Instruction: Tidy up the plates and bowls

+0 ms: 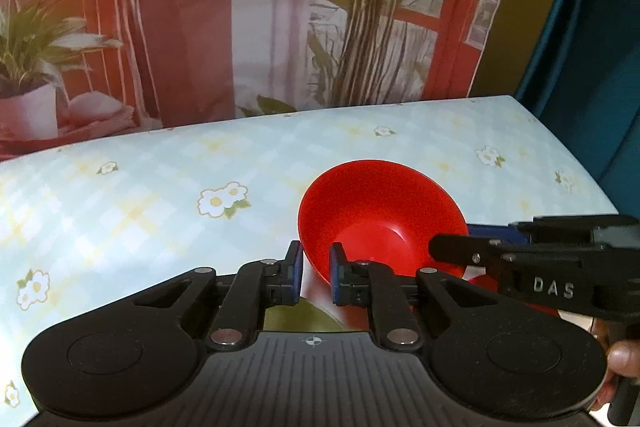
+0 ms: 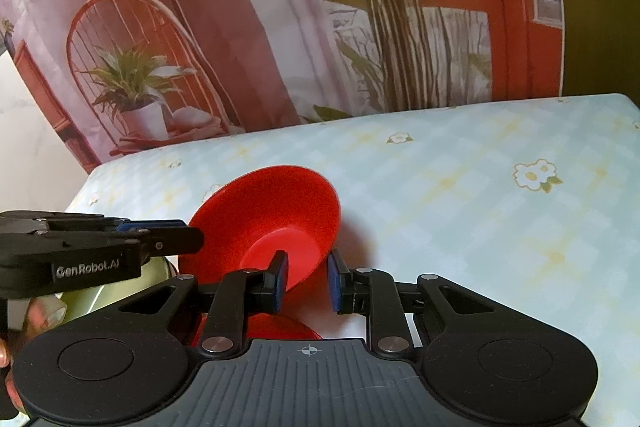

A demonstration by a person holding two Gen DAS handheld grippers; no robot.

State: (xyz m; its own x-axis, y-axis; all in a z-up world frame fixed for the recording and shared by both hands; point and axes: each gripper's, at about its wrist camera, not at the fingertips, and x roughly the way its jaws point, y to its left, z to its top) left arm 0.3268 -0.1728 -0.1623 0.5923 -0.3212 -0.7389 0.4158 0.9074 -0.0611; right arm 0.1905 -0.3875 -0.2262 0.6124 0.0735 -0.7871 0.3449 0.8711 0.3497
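A red bowl hangs tilted above the flowered table, both grippers at its rim. The left gripper pinches its near edge. The right gripper seems to straddle the rim, fingers slightly apart.

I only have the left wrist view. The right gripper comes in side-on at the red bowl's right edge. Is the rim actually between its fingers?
Observer: Yes. In the right wrist view the bowl has its rim running between the right gripper fingers. I cannot tell whether they clamp it.
Operator: What lies under the bowl on that side?
Observer: A red plate shows just below those fingers.
Operator: And the bowl's underside?
Observer: The bowl is tilted, so its round base faces that camera. Nothing is stuck to it.
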